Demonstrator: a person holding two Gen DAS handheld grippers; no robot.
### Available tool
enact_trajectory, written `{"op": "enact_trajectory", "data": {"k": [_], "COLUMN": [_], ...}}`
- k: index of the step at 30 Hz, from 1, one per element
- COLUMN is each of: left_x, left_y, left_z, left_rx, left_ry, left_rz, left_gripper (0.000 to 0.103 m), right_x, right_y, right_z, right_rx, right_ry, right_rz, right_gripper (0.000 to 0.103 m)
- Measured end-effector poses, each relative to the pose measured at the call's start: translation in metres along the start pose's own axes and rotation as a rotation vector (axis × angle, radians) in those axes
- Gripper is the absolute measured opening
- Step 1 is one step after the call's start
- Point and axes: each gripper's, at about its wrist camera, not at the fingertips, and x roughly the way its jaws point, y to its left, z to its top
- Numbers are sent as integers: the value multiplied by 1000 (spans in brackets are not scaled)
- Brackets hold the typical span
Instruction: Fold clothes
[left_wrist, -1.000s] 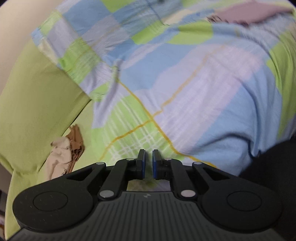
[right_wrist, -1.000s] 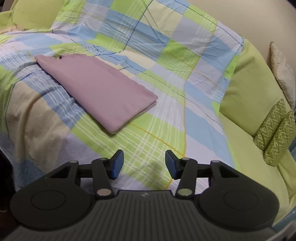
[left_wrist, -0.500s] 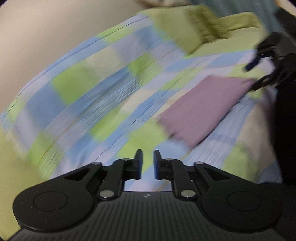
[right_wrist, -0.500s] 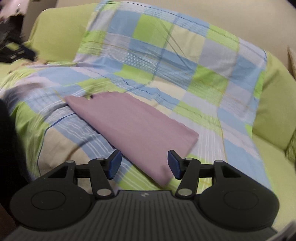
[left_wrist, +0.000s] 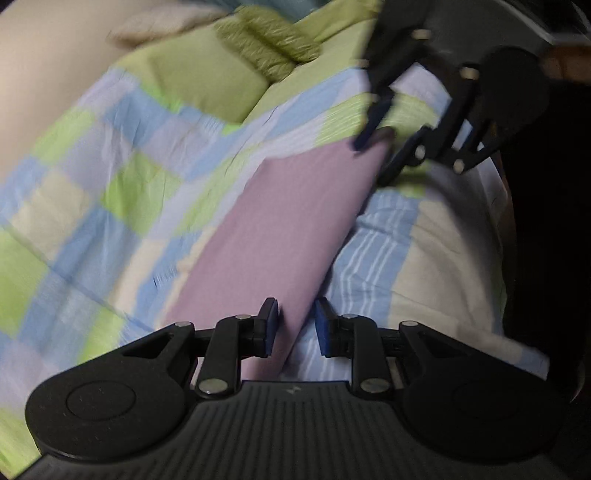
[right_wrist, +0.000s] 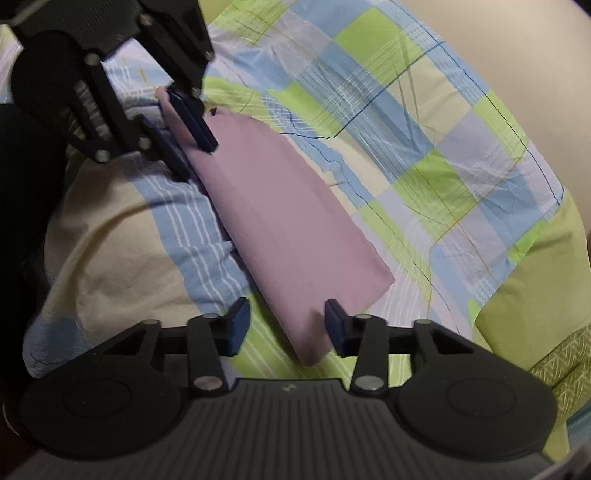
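A folded mauve cloth (right_wrist: 291, 221) lies on the checked sheet (right_wrist: 424, 147) covering the green sofa (right_wrist: 528, 280). The left tongs (left_wrist: 295, 328) stand narrowly apart at one end of it, the right tongs (right_wrist: 286, 325) wide at the other. Only the left view shows the fringed cushion (left_wrist: 266, 40).

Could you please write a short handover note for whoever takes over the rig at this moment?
Left gripper: open, fingers straddling one end of the folded pink cloth, not yet clamped.
Right gripper: open, fingers on either side of the opposite end near a corner, also not clamped.
The cloth lies flat as a long folded strip on the checked bedsheet over the green sofa.
Done: cloth already folded lengthwise, both grippers positioned at its ends.
Left: probably close both grippers on the ends, then fold the strip across again.
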Motion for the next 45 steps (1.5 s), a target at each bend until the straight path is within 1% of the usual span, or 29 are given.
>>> {"op": "enact_trajectory", "data": {"k": [2, 8, 12, 21, 22, 23, 26, 28, 29, 30, 32, 33, 34, 36, 42, 44, 45], "left_x": [1, 5, 8, 2, 0, -6, -24, -34, -35, -31, -24, -19, -14, 2, 64, 85, 88], "left_y": [10, 6, 10, 8, 8, 11, 23, 34, 41, 47, 59, 62, 65, 68, 91, 99, 100], "left_z": [-1, -3, -2, -1, 0, 2, 5, 9, 11, 14, 21, 24, 28, 41, 81, 95, 96], "left_rx": [-80, -84, -90, -89, -93, -126, -238, -299, -323, -337, -364, -359, -353, -317, -239, -215, -212], "left_ry": [13, 22, 13, 3, 2, -19, -97, -157, -174, -179, -185, -178, -170, -156, -124, -114, -112], "left_rz": [-24, -10, -14, -2, -3, -28, -112, -151, -165, -172, -184, -181, -178, -181, -214, -227, -233], "left_gripper": [29, 29, 29, 28, 26, 26, 27, 27, 27, 27, 27, 27, 27, 27, 27, 28, 28], "right_x": [2, 4, 4, -1, -3, -4, -17, -25, -27, -32, -35, -36, -36, -28, 9, 21, 27], "right_y": [-3, -6, -5, -5, -6, -8, -23, -34, -40, -52, -61, -70, -74, -90, -122, -129, -132], "right_z": [-3, -9, -11, -17, -18, -20, -25, -28, -30, -32, -35, -37, -38, -41, -52, -57, -59], "right_rx": [7, 18, 39, 80, 89, 98, 188, 265, 304, 386, 442, 492, 517, 599, 800, 842, 859], "right_ry": [7, 33, 51, 93, 97, 101, 77, 51, 38, 11, -11, -30, -39, -67, -106, -113, -112], "right_rz": [7, 14, 4, -19, -18, -16, -7, -3, 0, 2, -5, -6, -3, 22, 145, 184, 197], "right_gripper": [12, 11, 11, 11, 10, 10, 11, 11, 11, 11, 13, 14, 16, 18, 19, 22, 23]}}
